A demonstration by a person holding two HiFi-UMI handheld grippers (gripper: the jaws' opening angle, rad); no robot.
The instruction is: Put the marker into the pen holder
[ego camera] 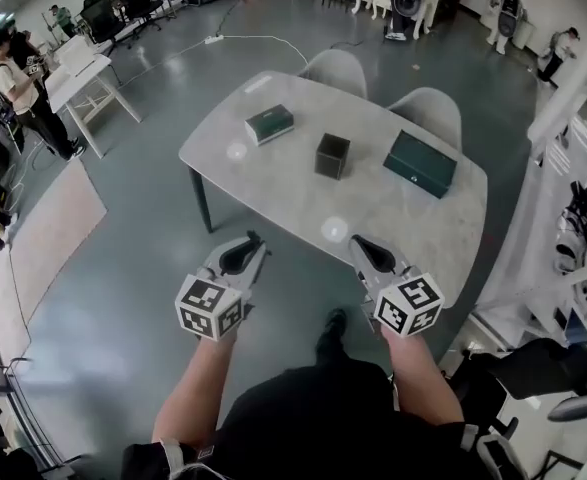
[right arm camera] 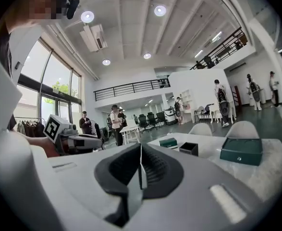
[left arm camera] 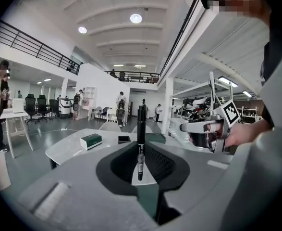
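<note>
one marker [left arm camera: 141,138] stands clenched in the left gripper [ego camera: 253,238] jaws; right gripper [ego camera: 358,240] jaws pressed together, empty; both well short of the pen holder [ego camera: 332,156] on the desk [ego camera: 273,193].

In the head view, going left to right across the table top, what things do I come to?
small green box → black pen holder → large dark green box

Table [ego camera: 273,173] glossy, stone-look; floor [ego camera: 123,298] smooth, shiny; marker [left arm camera: 141,134] black plastic.
</note>
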